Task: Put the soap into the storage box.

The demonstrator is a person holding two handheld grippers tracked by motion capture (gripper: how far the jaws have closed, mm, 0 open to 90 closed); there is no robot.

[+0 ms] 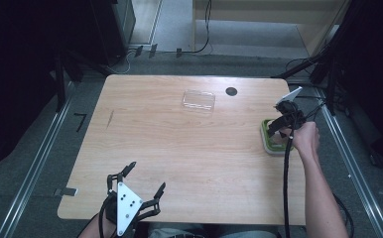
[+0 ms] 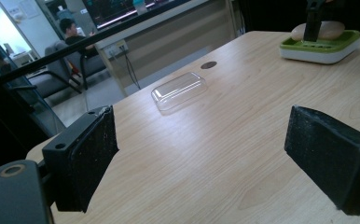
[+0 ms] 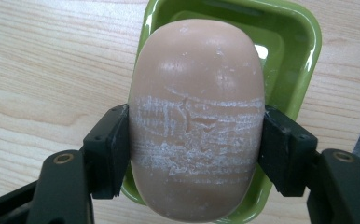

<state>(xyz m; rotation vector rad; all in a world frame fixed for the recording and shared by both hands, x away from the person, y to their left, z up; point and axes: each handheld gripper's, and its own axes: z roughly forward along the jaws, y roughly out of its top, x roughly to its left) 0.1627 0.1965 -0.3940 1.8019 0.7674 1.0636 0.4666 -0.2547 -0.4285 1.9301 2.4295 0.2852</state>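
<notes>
Soap bar gripped at the dish

The right gripper point(image 3: 194, 154) pinches the pinkish soap bar point(image 3: 197, 107) across its width, fingers point(image 3: 108, 149) pressed to both sides, over the green soap dish point(image 3: 292, 51) near the bench point(image 1: 179, 148) edge. Judged as the lifting step; next comes a straight rise without slipping. The left gripper point(image 1: 137, 186) waits, fingers spread, holding nothing; the clear lid point(image 1: 198, 100) lies well apart.

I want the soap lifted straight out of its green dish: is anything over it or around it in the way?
Nothing visible is. The right gripper is shut on the soap bar above the green dish, and the clear lid lies apart, farther along the table.
</notes>
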